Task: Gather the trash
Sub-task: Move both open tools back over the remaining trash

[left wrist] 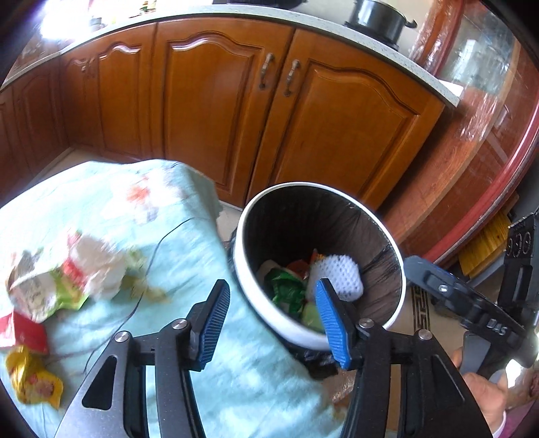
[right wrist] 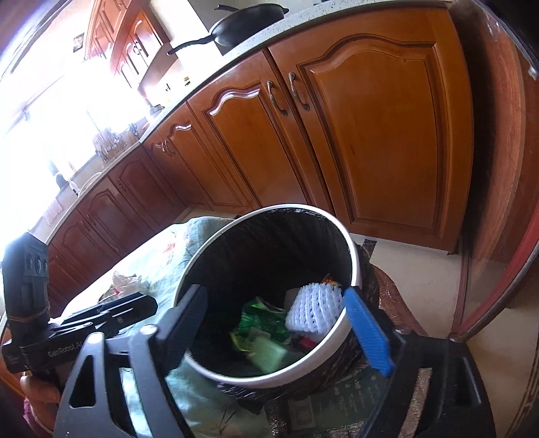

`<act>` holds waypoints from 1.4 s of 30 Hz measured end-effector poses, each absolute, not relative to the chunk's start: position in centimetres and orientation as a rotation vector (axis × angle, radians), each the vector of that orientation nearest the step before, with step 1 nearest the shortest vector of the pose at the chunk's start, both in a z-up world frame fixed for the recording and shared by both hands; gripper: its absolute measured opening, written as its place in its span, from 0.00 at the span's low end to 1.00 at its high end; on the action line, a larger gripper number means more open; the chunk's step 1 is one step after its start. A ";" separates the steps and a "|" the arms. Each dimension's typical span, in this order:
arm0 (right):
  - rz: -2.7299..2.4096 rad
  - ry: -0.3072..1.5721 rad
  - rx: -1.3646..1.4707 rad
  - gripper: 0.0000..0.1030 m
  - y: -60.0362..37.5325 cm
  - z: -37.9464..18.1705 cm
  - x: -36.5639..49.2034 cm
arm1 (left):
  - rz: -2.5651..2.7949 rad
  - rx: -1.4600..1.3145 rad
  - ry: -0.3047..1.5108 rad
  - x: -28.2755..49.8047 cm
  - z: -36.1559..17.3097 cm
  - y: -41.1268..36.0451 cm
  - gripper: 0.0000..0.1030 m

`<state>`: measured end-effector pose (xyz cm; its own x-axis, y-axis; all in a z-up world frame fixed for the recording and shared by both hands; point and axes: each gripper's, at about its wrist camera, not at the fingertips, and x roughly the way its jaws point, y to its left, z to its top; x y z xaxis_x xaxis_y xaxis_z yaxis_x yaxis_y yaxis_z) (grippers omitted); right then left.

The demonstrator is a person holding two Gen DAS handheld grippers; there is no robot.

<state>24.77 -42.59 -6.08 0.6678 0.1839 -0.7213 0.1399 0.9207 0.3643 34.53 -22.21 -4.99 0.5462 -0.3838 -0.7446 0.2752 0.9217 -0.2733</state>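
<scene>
A white trash bin with a black liner stands beside a table draped in a light blue cloth. Inside lie a white foam net, a green wrapper and other scraps. On the cloth lie a crumpled white-green wrapper, a red wrapper and a yellow wrapper. My left gripper is open and empty over the bin's near rim. My right gripper is open and empty above the bin, over the foam net and green wrapper.
Wooden kitchen cabinets run behind the bin under a pale countertop with a black pot and a pan. A glass-fronted red cabinet stands to the right. The other gripper shows at each view's edge.
</scene>
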 end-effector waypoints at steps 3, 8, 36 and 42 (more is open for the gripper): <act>0.040 0.835 0.410 0.94 -41.4 -5.8 23.9 | -0.372 -0.162 0.914 32.9 -5.3 -20.5 0.55; 0.083 0.839 0.413 0.95 -38.6 -5.8 22.6 | -0.322 -0.207 0.907 29.8 -5.7 -17.2 0.56; 0.271 0.903 0.344 0.95 -25.8 -7.1 21.7 | -0.077 -0.375 0.863 19.3 -4.5 -2.5 0.60; 0.306 0.910 0.311 0.95 -23.9 -7.2 23.2 | -0.065 -0.401 0.868 20.1 -4.8 -1.6 0.60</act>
<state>23.16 -23.92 -7.18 0.5769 0.3866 -0.7196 -0.1266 0.9126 0.3888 20.12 -1.60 -4.76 0.6492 -0.2165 -0.7292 -0.1056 0.9237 -0.3683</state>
